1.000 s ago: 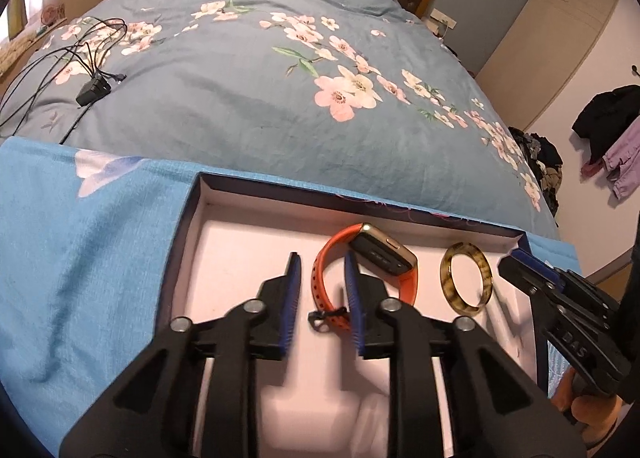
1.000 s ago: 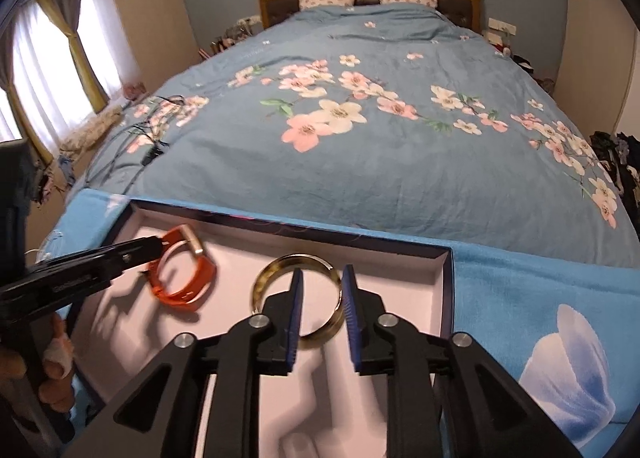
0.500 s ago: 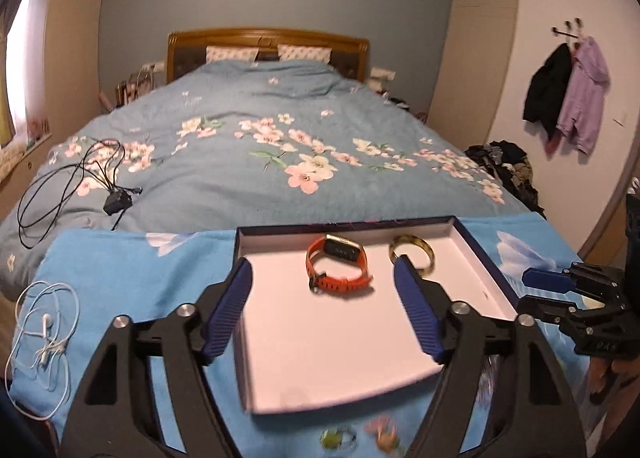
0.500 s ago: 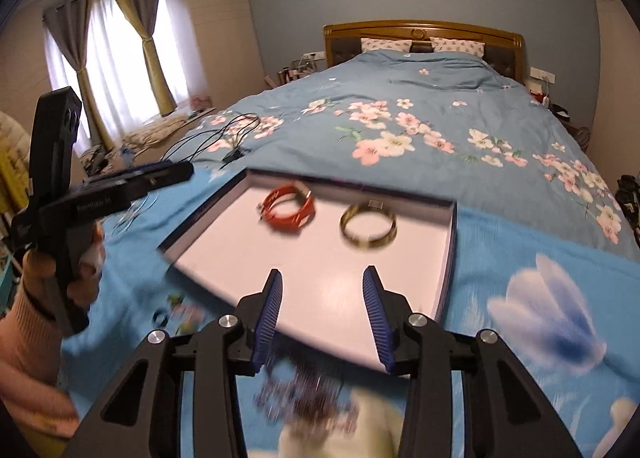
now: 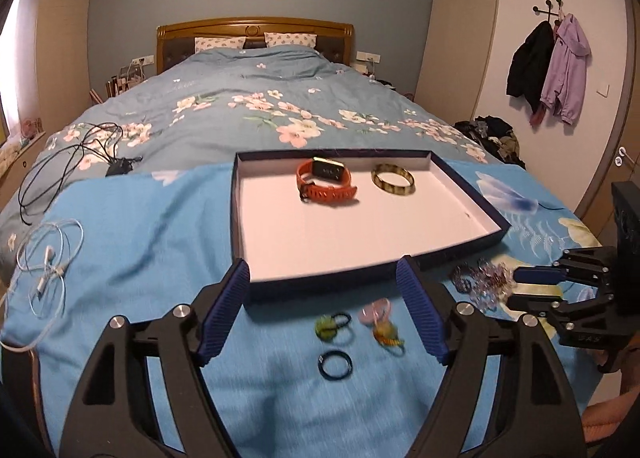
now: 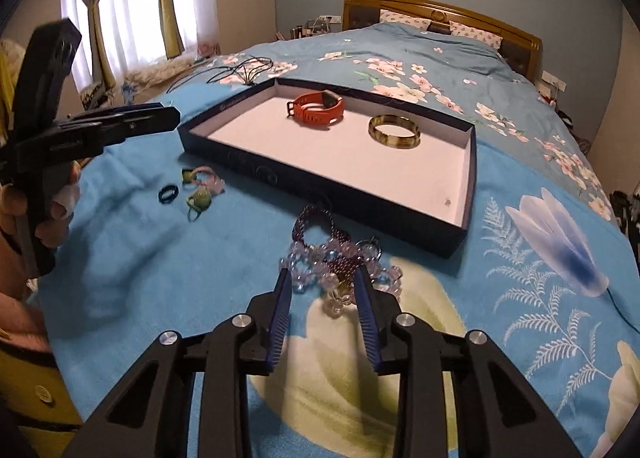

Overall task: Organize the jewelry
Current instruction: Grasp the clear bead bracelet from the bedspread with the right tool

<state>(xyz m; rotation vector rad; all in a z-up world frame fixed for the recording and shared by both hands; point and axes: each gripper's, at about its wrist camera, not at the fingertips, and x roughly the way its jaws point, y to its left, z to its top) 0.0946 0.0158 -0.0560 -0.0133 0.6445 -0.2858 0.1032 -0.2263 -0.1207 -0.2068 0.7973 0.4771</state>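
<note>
A dark shallow tray [image 5: 239, 217] with a white floor lies on the blue cloth. In it rest an orange watch [image 5: 326, 179] and a gold-brown bangle [image 5: 393, 177], both free. My left gripper [image 5: 322, 276] stands wide open just short of the tray's near wall, with nothing between its fingers. Below it lie a dark ring [image 5: 335, 365] and small coloured hair ties [image 5: 334, 324]. My right gripper [image 6: 323, 272] hangs over a heap of beaded bracelets [image 6: 328, 250]. Its jaws are closing, with beads between the tips but not clamped.
Black cables [image 5: 80, 145] lie on the flowered duvet behind the tray. White earphones [image 5: 44, 258] rest on the cloth at the left. A hand holds the left gripper [image 6: 160, 119] at the left of the right wrist view. Coats [image 5: 548, 57] hang on the right wall.
Both grippers drew back out of the tray. The left let go of the orange watch and opened wide. The right left the bangle, opened, and now narrows over the beads.
</note>
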